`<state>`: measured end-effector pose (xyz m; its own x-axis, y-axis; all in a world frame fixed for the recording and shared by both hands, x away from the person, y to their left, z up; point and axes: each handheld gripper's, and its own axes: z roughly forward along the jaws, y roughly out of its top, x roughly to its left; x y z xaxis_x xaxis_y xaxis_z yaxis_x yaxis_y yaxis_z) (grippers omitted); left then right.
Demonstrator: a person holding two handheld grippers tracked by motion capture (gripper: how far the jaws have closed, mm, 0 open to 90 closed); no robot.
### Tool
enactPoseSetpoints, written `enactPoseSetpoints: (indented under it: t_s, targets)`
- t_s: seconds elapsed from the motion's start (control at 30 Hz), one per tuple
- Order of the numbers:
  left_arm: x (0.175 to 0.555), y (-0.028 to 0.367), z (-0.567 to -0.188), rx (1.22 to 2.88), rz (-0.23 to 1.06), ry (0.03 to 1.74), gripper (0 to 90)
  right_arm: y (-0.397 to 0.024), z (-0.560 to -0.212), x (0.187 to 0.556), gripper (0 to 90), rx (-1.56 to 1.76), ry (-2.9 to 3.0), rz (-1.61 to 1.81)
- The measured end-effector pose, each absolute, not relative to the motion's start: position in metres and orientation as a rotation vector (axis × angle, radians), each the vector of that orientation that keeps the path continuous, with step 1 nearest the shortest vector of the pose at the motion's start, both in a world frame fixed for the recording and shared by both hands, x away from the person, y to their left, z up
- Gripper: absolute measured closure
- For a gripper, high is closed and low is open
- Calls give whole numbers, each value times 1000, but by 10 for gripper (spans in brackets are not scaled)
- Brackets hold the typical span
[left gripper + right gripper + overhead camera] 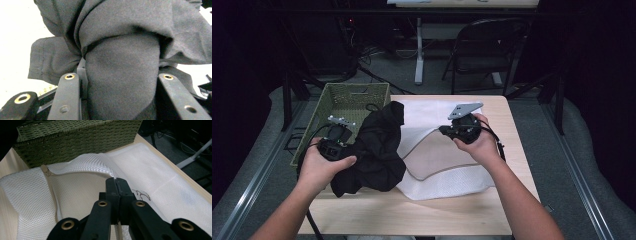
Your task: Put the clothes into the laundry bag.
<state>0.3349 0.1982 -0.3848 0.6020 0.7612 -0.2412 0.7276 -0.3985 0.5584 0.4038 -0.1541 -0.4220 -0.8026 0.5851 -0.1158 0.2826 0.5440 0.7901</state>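
Mesh bag edge pinched by right tool, black garment clamped in left tool, wicker basket beside.

The black cloth is hiding my left gripper's pads and spilling past the picture's top edge. It is also covering part of the mesh bag and basket.
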Motion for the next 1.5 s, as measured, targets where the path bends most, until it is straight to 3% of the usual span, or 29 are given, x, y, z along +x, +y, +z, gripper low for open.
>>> enactPoseSetpoints:
  t_s: [1.5]
  targets:
    - [286,140,-434,2348,-18,899,570,-151,-425,405,895,718,2441,1179]
